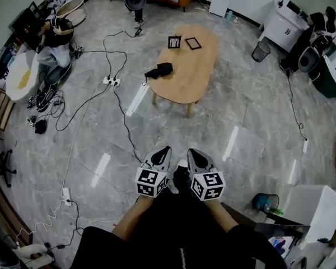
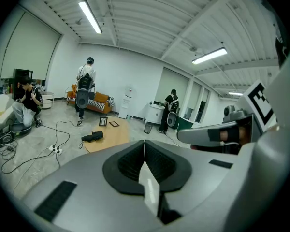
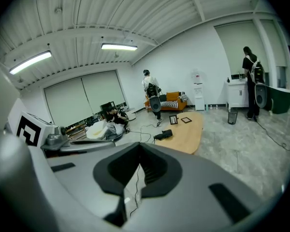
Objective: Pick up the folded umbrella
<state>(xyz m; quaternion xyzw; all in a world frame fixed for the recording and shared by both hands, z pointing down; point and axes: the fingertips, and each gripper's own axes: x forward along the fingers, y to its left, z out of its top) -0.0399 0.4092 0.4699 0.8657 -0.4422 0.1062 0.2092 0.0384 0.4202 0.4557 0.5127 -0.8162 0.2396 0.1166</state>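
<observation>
The folded black umbrella point(image 1: 159, 70) lies on the left end of an oval wooden table point(image 1: 190, 74), far ahead of me. It also shows small in the left gripper view as the umbrella point(image 2: 93, 137) and in the right gripper view as the umbrella point(image 3: 163, 135). My left gripper point(image 1: 165, 149) and right gripper point(image 1: 191, 150) are side by side close to my body, over the grey floor, well short of the table. Both point toward it. The left gripper point(image 2: 144, 143) is shut with nothing in it. The right gripper point(image 3: 138, 146) has its tips together and holds nothing.
Two small picture frames point(image 1: 183, 42) stand on the table's far end. Cables and a power strip point(image 1: 111, 81) trail across the floor to the left. A seated person point(image 1: 55, 41) is at far left, a waste bin point(image 1: 261, 51) at right, a blue bucket point(image 1: 266, 202) near my right side.
</observation>
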